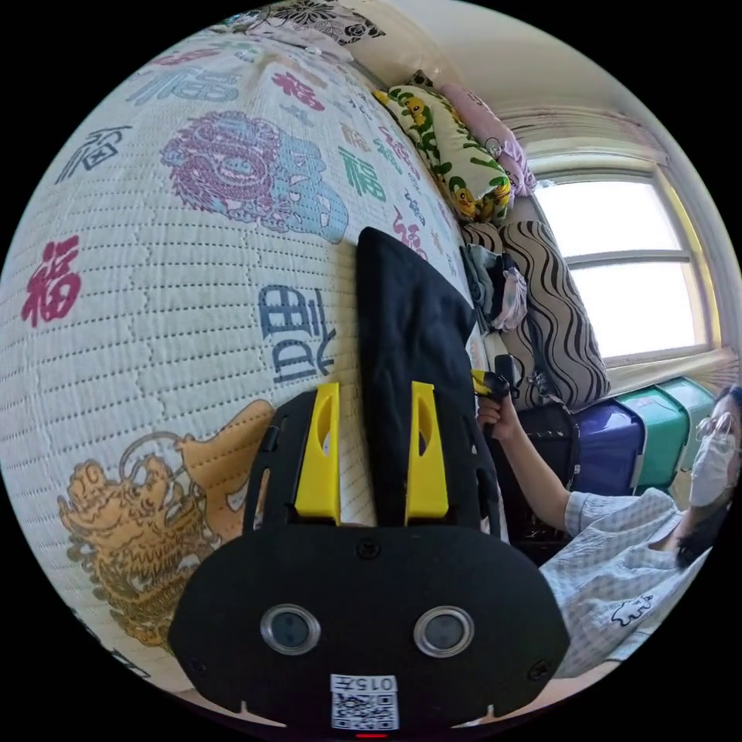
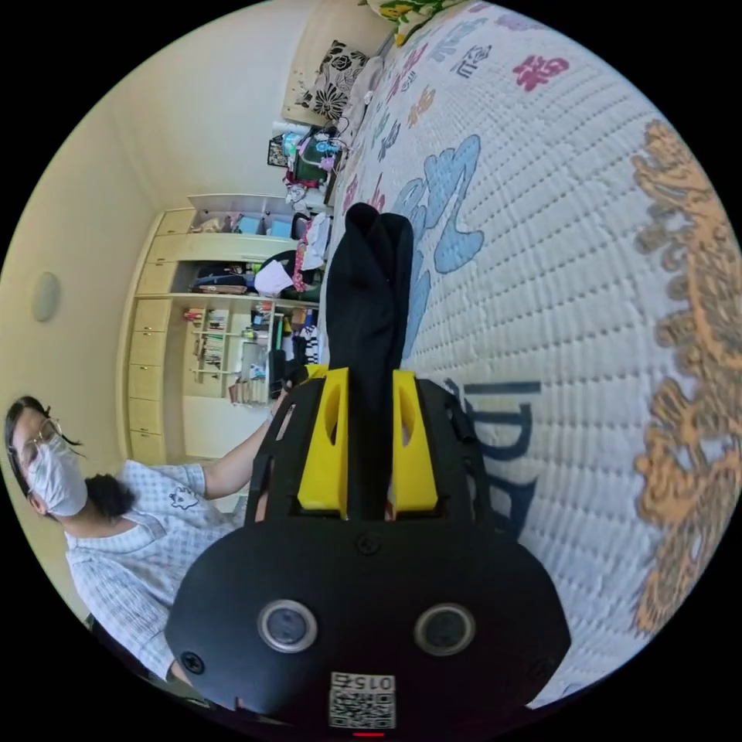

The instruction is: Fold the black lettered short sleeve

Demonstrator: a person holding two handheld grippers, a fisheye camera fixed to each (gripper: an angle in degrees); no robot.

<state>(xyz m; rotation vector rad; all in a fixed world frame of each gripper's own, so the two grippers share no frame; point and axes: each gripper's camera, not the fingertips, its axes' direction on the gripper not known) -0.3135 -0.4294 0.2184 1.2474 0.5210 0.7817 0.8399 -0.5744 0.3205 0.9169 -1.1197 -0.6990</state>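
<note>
The black short sleeve shirt (image 1: 410, 309) is bunched into a narrow band that runs away from my left gripper (image 1: 375, 386) over the printed quilt. The left gripper's yellow jaws stand close together with the cloth between them. A hand holds my right gripper (image 1: 495, 382) at the shirt's other side. In the right gripper view the same black shirt (image 2: 371, 270) rises from my right gripper (image 2: 369, 372), whose jaws are shut on a thick wad of it. The shirt's lettering is hidden in the folds.
A white quilt (image 1: 154, 325) with coloured characters and dragons covers the bed. Pillows (image 1: 456, 154) lie at its head, below a window (image 1: 634, 255), with storage bins (image 1: 657, 433) beside it. Shelves and cupboards (image 2: 224, 325) line the far wall. The person (image 2: 116, 525) stands at the bedside.
</note>
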